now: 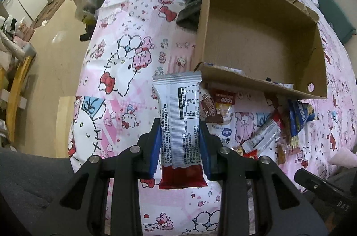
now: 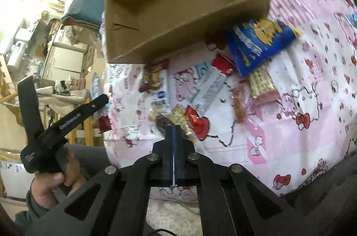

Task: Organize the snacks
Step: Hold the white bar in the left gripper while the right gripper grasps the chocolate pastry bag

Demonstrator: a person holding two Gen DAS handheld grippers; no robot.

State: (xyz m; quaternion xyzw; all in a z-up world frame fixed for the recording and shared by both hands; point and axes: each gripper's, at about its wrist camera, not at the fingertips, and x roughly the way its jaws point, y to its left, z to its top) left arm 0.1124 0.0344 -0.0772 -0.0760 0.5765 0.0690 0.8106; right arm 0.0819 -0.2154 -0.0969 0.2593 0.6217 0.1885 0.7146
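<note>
Clearly, the snack bar (image 1: 179,124) shows its silver back with a black nutrition table and small Chinese print; the left gripper (image 1: 180,133) is clamped on it, above the pink cartoon-cat sheet (image 1: 125,53), near the cardboard box (image 1: 263,80). One packet (image 1: 224,100) reads "1000" upside down. The right gripper (image 2: 173,132) points steeply down, fingers pressed together, at the loose snacks (image 2: 178,118).

Pink cartoon-cat-print sheet (image 1: 125,53), plain brown cardboard box (image 1: 256,40), blue-yellow snack bag (image 2: 258,44).
</note>
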